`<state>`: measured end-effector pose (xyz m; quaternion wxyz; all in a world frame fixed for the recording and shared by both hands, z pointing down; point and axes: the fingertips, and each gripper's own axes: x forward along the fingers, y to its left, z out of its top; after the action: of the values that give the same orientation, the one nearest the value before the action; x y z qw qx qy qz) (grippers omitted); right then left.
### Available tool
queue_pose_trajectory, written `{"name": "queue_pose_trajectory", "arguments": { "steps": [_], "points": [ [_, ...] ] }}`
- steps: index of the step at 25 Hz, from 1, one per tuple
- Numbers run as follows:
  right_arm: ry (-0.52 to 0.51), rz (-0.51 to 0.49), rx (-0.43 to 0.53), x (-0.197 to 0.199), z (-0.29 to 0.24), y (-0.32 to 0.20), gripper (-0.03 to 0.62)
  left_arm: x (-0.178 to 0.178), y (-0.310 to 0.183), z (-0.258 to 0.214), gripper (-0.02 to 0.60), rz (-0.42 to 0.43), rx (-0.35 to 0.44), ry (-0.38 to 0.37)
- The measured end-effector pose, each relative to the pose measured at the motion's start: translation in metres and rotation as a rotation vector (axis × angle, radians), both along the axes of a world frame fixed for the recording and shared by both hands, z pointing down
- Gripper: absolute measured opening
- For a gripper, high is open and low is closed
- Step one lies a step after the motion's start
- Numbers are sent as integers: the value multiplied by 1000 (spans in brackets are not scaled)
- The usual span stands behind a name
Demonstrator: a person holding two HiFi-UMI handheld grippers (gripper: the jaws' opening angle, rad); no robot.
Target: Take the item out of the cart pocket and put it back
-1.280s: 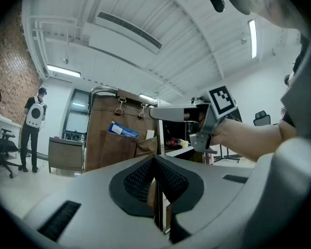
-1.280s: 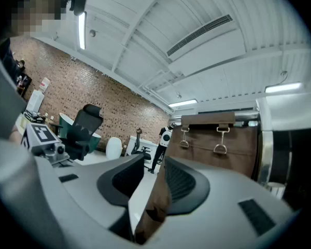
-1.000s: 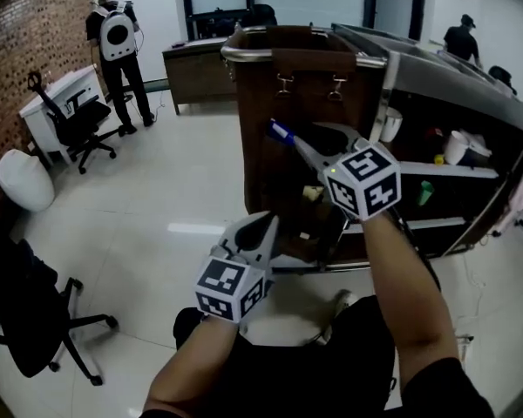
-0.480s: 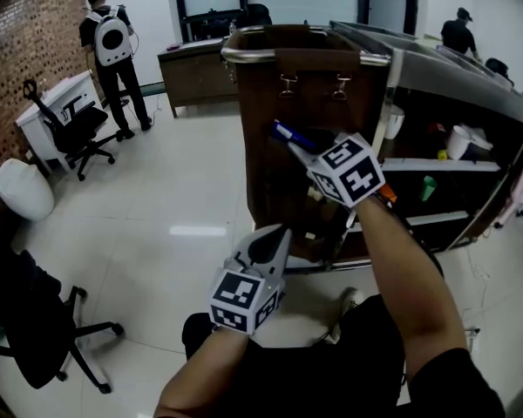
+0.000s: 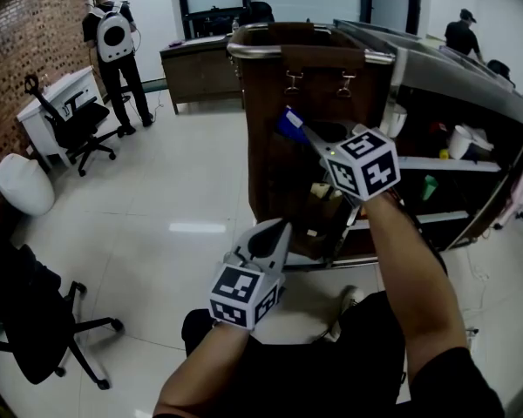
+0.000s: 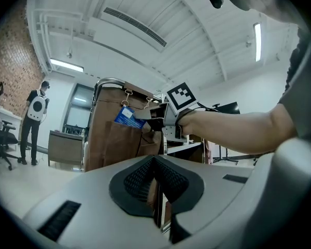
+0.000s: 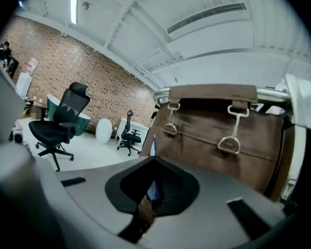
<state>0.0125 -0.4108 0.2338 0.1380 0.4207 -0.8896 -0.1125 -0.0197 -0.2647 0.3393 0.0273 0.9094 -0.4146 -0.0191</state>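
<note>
**Packet** (image 5: 287, 122): blue, flat, thin.
- Location: out of the pocket, in the air before the upper face of the brown bag (image 5: 270, 159) hung on the cart (image 5: 436, 72), below the strap clips. Whether it touches the bag cannot be told.
- Held by: right gripper (image 5: 303, 136). Its jaws have just closed on the packet's edge, a pinch that leaves most of it clear, probably for slipping back in.

**Left gripper** (image 5: 277, 232): jaws together, empty, held low near the body, likely kept out of the way.
</note>
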Motion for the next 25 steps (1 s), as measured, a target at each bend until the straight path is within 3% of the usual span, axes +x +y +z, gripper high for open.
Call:
{"name": "queue_pose_trajectory", "arguments": {
  "steps": [13, 25],
  "points": [
    [-190, -76, 149, 29, -76, 87, 17, 0, 6, -4, 0, -15, 20, -7],
    [-300, -101, 76, 61, -29, 165, 17, 8, 31, -11, 0, -6, 37, -28]
  ]
}}
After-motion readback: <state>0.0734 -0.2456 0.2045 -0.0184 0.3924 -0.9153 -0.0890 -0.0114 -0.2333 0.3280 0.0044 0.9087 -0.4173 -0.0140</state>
